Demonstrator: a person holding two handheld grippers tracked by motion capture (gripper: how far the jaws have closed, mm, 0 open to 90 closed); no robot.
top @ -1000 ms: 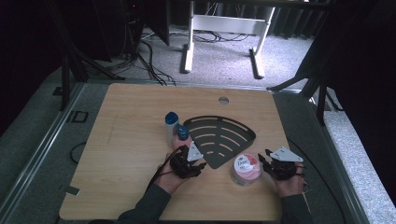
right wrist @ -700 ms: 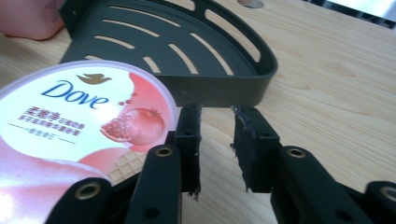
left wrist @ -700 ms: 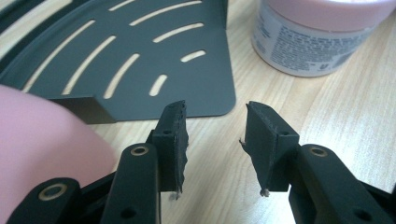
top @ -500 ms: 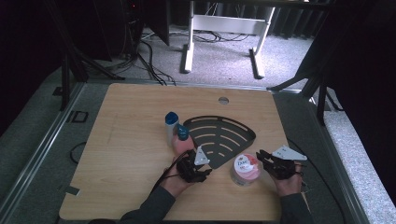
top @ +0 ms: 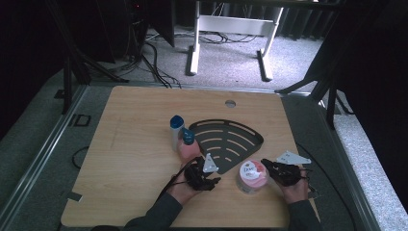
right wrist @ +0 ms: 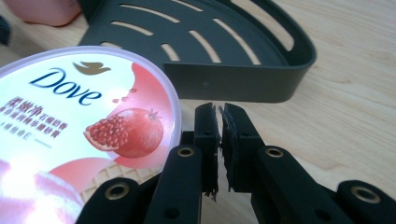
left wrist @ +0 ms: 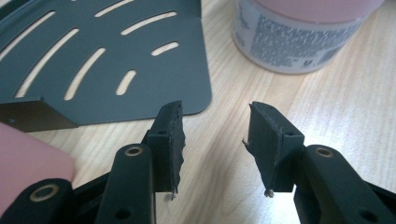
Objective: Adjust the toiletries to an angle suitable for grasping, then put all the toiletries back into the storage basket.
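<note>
My right gripper [right wrist: 219,116] closed empty beside round pink-lidded Dove jar [top: 251,175]; left gripper [left wrist: 215,126] half-open, empty. Jar stands just outside dark slotted corner shelf [top: 226,139]; loading not begun, I judge.

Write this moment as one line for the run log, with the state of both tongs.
left tongs: open, empty, just opening | right tongs: shut, empty, beside Dove jar | corner rack: empty

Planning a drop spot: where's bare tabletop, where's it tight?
Free: the table's left half beside the bottles, and the far strip between the rack and the far edge. Crowded: near centre, where rack, Dove tub and both grippers cluster.
</note>
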